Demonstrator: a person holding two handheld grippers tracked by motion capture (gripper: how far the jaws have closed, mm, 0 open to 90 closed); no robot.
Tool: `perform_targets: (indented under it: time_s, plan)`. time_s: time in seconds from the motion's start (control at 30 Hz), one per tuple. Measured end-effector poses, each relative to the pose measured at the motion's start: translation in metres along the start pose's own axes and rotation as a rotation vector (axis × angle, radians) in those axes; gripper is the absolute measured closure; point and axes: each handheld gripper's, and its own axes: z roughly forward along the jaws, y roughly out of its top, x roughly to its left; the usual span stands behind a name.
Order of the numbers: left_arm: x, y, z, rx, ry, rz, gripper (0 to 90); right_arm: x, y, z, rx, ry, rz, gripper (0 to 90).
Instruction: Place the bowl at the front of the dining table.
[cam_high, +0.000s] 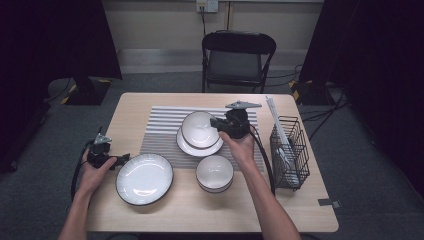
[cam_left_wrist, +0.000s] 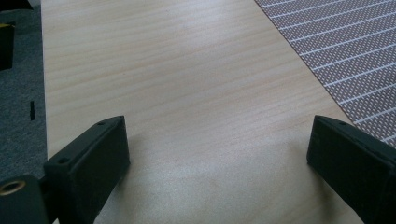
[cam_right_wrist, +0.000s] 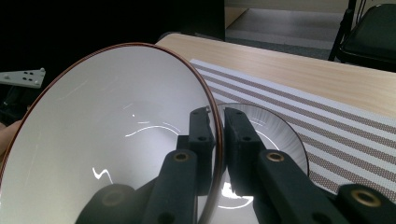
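Note:
My right gripper (cam_high: 216, 123) is shut on the rim of a white bowl (cam_high: 198, 128) with a thin brown edge. In the right gripper view the jaws (cam_right_wrist: 215, 119) pinch that rim, one inside and one outside the bowl (cam_right_wrist: 102, 140), which is tilted. Beneath it a small white plate (cam_high: 192, 147) (cam_right_wrist: 275, 128) lies on the striped mat (cam_high: 160, 135). My left gripper (cam_high: 121, 159) rests at the table's left side, beside a large white plate (cam_high: 145, 179). Its jaws (cam_left_wrist: 215, 135) stand wide open over bare wood.
A second white bowl (cam_high: 214, 173) sits in front of the mat. A black wire rack (cam_high: 290, 150) holding a white piece stands at the right edge. A black folding chair (cam_high: 237, 57) is behind the table (cam_high: 200, 215). The mat's corner (cam_left_wrist: 345, 51) is near the left gripper.

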Motion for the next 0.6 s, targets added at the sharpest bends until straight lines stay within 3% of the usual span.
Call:
perform_targets:
  time_s: [0.6]
  plan:
    - [0.001, 0.000, 0.000, 0.001, -0.003, 0.001, 4.7, -0.008, 0.007, 0.030, 0.035, -0.031, 0.024, 82.2]
